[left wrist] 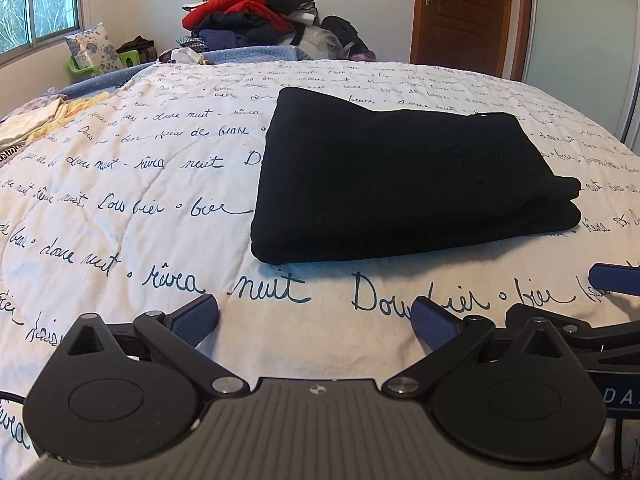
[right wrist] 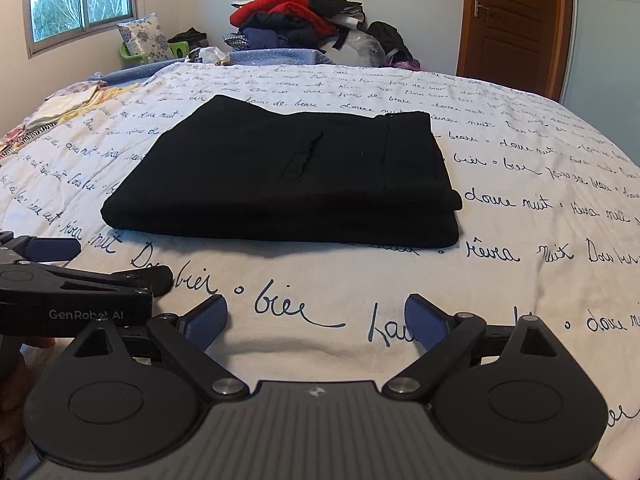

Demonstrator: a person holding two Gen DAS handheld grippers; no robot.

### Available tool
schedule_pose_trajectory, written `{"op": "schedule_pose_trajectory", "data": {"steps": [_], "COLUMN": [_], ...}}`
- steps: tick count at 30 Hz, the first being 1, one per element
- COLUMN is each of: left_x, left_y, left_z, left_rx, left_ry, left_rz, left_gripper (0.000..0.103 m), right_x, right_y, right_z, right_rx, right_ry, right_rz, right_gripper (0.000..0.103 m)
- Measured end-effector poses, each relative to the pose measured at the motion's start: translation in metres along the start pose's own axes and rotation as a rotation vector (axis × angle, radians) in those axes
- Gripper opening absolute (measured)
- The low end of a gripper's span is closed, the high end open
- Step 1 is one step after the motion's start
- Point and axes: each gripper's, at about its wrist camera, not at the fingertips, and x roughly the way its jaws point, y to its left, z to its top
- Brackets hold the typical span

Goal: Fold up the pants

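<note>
Black pants (left wrist: 400, 176) lie folded into a flat stack of layers on the white bedspread with dark script writing (left wrist: 140, 184). They also show in the right wrist view (right wrist: 288, 184), with a pocket slit on top. My left gripper (left wrist: 316, 316) is open and empty, a short way in front of the pants. My right gripper (right wrist: 316, 320) is open and empty, also in front of the pants. The left gripper shows at the left edge of the right wrist view (right wrist: 60, 272).
A pile of mixed clothes (right wrist: 296, 16) stands beyond the bed's far edge. Folded light cloths (right wrist: 68, 108) lie at the bed's left side. A wooden door (right wrist: 516, 28) is at the back right, a window (right wrist: 80, 0) at the back left.
</note>
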Motion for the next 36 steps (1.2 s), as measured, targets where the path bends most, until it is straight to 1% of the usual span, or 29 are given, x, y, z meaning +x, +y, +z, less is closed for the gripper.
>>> {"op": "schedule_pose_trajectory", "data": {"steps": [16,22,25,28,32,36], "left_x": [0.0,-0.004,-0.002,-0.001,0.0,0.0], "left_y": [0.002,0.01,0.013,0.01,0.008,0.009], "left_z": [-0.003,-0.003,-0.005,-0.005,-0.007,-0.007], "left_rx": [-0.013,-0.043,-0.053,-0.04,-0.03,-0.033], "left_ry": [-0.012,-0.025,-0.015,-0.014,-0.015,-0.013], "left_rz": [-0.002,0.021,0.015,0.022,0.029,0.026], "left_gripper": [0.103,0.103,0.103,0.103,0.103,0.103], "right_x": [0.003,0.002,0.003,0.01,0.011,0.01], "right_y": [-0.002,-0.004,-0.008,-0.007,-0.001,-0.006], "right_z": [-0.001,-0.001,-0.002,-0.004,-0.007,-0.009], "right_rx": [0.022,0.022,0.036,0.023,-0.008,0.014], "right_ry": [-0.006,-0.017,-0.015,0.004,-0.004,-0.008], "right_rz": [-0.019,-0.039,-0.044,-0.048,-0.07,-0.053], "right_gripper": [0.099,0.099,0.099,0.103,0.103,0.103]}}
